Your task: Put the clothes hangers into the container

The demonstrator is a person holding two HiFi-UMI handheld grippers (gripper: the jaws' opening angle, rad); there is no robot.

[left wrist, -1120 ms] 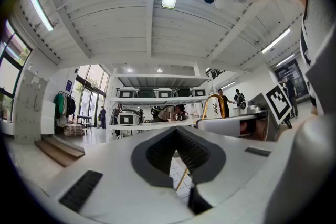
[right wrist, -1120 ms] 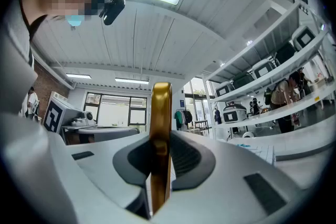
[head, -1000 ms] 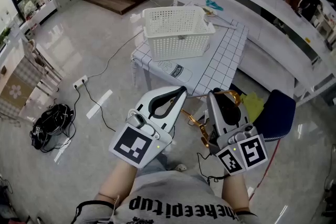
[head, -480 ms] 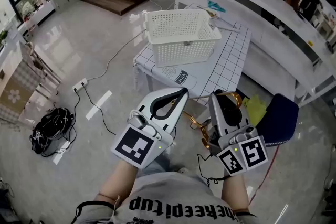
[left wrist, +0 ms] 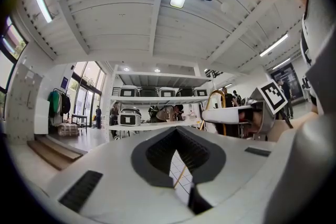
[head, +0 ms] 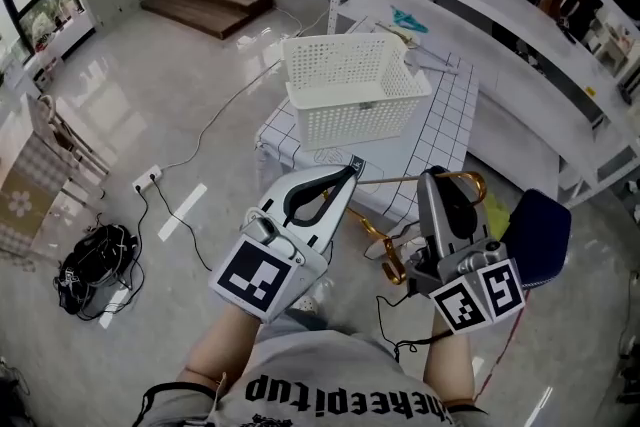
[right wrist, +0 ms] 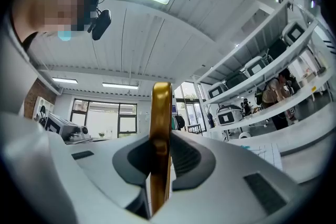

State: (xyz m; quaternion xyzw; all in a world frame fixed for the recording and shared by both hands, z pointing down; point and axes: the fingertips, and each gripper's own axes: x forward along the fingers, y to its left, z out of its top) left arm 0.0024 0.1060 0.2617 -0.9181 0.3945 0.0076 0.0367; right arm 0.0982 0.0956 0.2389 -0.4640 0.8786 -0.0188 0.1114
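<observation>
Carry phase here. The right gripper (head: 447,183) is clamped on the gold hanger (head: 384,248), and it is well short of the white basket (head: 360,110) that sits up ahead on the checked worktop (head: 432,130). In the right gripper view the gold band (right wrist: 160,139) stands upright, squeezed between the dark pads, so that's a firm pinch.

The left gripper (head: 345,177) has its jaws together at the tips. In its own view I see only a thin gold line through the gap behind them, and nothing looks pinched there. I'd call it empty and riding alongside.

So the hanger is in the air, between the two grippers and over the floor, just off the near edge of the worktop. Its hook curls over the nose of the right gripper and points away from the person, toward the worktop. A thin bar runs sideways from there to just beside the left gripper's tip, so the long axis lies roughly left to right across the view. The rest of the gold frame drops down and back toward the person.

What's next, by my reading: reach forward and lift over the basket's near wall. That crosswise bar may want turning to line up with the basket's long side before the jaws open, or an end could catch the rim.
</observation>
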